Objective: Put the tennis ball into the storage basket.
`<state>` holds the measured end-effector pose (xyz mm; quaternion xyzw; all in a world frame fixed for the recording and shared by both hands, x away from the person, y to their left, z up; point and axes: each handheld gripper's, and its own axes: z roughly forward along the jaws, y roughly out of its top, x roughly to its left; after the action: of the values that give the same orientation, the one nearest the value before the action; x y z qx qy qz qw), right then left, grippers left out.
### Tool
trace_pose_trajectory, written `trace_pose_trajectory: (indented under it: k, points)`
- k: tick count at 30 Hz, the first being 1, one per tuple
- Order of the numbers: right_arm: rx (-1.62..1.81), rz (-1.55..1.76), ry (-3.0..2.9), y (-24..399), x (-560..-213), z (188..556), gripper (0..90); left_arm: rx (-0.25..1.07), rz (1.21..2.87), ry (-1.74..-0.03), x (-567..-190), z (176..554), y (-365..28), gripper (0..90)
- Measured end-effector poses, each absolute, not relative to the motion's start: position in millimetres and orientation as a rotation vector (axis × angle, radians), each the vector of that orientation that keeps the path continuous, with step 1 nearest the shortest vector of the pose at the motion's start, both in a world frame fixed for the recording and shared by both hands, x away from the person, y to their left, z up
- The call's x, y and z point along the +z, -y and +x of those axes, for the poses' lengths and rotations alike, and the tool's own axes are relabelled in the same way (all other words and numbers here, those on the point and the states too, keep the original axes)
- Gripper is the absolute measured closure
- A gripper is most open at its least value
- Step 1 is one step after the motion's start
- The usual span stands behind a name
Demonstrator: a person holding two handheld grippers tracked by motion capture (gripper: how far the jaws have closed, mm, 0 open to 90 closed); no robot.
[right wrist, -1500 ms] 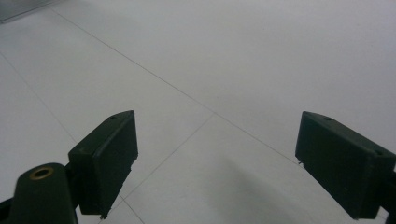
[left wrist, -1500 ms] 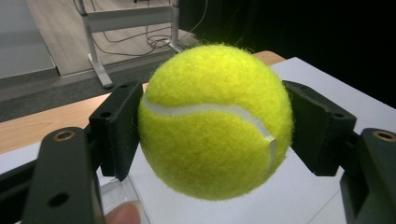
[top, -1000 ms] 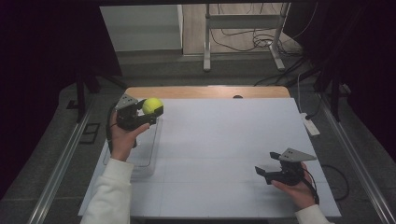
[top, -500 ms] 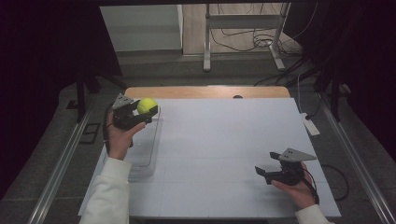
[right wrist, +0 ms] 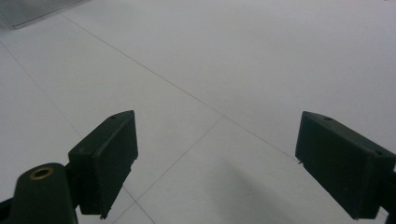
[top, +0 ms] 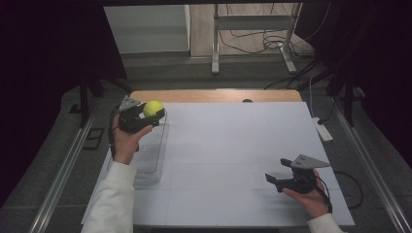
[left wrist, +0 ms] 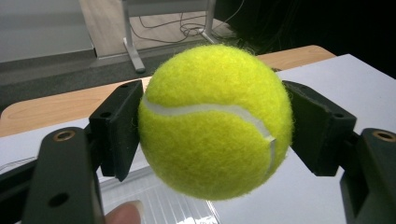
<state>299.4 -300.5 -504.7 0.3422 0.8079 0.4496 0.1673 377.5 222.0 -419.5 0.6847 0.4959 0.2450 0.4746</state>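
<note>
High view: my left gripper (top: 154,112) pinches a fuzzy yellow-green tennis ball (top: 153,108) above a clear plastic tray (top: 151,155); my right gripper (top: 278,174) hangs spread over the white table sheet (top: 233,145). I read no lettering.

I note a fuzzy felt tennis ball (left wrist: 215,121) with a smooth white seam, matt black plastic pads (left wrist: 116,128), a clear glossy plastic tray (top: 150,155), and a matt white desk (top: 233,145) with a wood far edge.
</note>
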Motion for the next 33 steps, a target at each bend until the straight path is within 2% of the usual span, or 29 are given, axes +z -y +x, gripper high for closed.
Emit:
trace_pose_trajectory:
  k: [33]
  points:
    - [1.270,0.979,-2.301,301,-505,299,13.6,0.631,1.665,-1.349,-428,398,-255,26.6]
